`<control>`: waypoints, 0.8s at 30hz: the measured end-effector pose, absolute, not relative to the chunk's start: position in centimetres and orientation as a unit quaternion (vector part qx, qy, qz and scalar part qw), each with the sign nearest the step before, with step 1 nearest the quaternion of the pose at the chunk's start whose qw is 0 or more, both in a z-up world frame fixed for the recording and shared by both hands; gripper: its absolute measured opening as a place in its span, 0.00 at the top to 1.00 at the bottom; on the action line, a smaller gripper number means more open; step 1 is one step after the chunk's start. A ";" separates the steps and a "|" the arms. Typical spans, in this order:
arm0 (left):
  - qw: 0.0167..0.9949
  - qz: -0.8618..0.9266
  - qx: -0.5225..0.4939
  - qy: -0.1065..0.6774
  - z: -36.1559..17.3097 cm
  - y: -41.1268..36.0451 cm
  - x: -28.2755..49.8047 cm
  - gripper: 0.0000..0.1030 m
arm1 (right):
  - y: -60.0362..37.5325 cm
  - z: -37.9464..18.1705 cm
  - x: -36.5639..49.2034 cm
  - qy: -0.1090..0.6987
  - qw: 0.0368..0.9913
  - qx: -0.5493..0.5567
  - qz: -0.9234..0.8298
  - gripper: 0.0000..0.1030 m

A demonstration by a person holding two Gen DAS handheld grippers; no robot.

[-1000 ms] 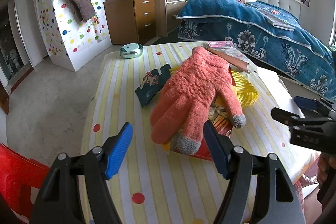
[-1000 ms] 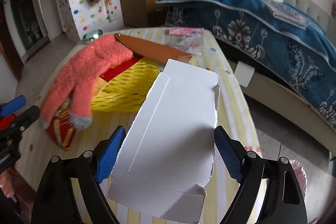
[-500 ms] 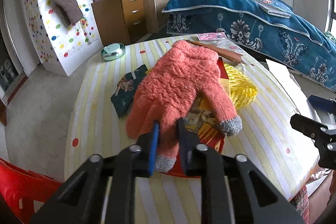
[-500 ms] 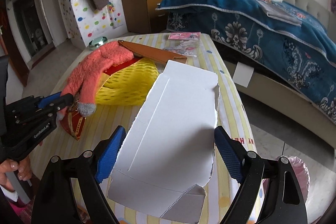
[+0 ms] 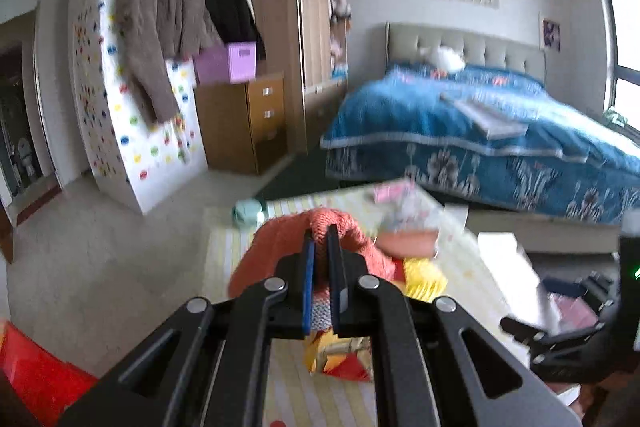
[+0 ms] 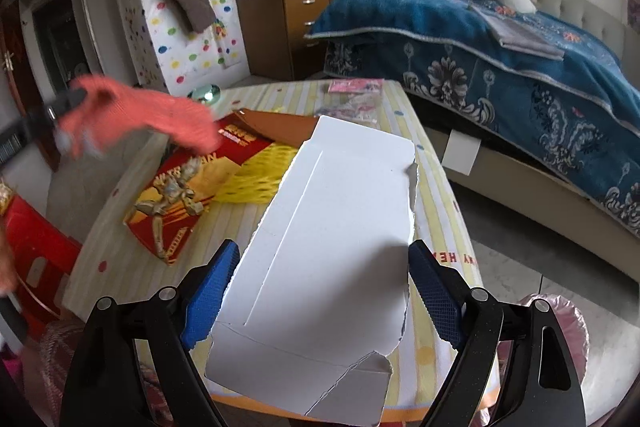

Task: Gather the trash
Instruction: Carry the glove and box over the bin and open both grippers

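Note:
My left gripper (image 5: 320, 239) is shut on an orange knitted glove (image 5: 280, 243) and holds it up above the striped table (image 5: 228, 251). In the right wrist view the glove (image 6: 136, 111) hangs blurred in the air at the left. My right gripper (image 6: 322, 287) is shut on a torn white flattened carton (image 6: 332, 247) that sits wide between its blue pads, above the table's near right part. A red and yellow printed wrapper (image 6: 188, 199) and a yellow foam net (image 6: 260, 175) lie on the table.
A brown leather case (image 6: 280, 123), pink packets (image 6: 356, 87) and a small green tin (image 6: 206, 93) lie farther back on the table. A red stool (image 6: 32, 243) stands left of it. A pink bag (image 6: 560, 327) sits on the floor at right, by the blue bed (image 6: 500, 59).
My left gripper closed on the orange glove and lifted it off the table, up and to the left. The printed wrapper underneath is now uncovered. My right gripper kept holding the white carton.

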State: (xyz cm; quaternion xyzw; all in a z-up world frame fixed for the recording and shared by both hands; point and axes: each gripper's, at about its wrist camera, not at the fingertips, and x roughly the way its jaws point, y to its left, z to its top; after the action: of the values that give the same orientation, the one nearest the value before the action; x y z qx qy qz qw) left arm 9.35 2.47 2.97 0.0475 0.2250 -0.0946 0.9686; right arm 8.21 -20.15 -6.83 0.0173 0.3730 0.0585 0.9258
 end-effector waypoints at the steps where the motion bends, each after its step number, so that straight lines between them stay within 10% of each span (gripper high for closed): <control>1: 0.971 -0.101 0.044 0.213 4.0 2.3 8.6 0.96 | -20.4 -6.5 7.7 0.368 0.928 0.019 0.058 0.18; 24: 0.910 -0.293 0.094 0.278 -1.6 -12.7 2.8 0.96 | -30.4 -6.4 -0.7 0.357 0.932 0.053 -0.040 0.18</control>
State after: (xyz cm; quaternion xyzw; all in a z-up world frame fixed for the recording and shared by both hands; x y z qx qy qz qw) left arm 2.78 -12.70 -1.57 0.0942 0.2782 -0.2928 0.9100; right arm -0.73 -30.43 -6.37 0.0526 0.3574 -0.0395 0.9316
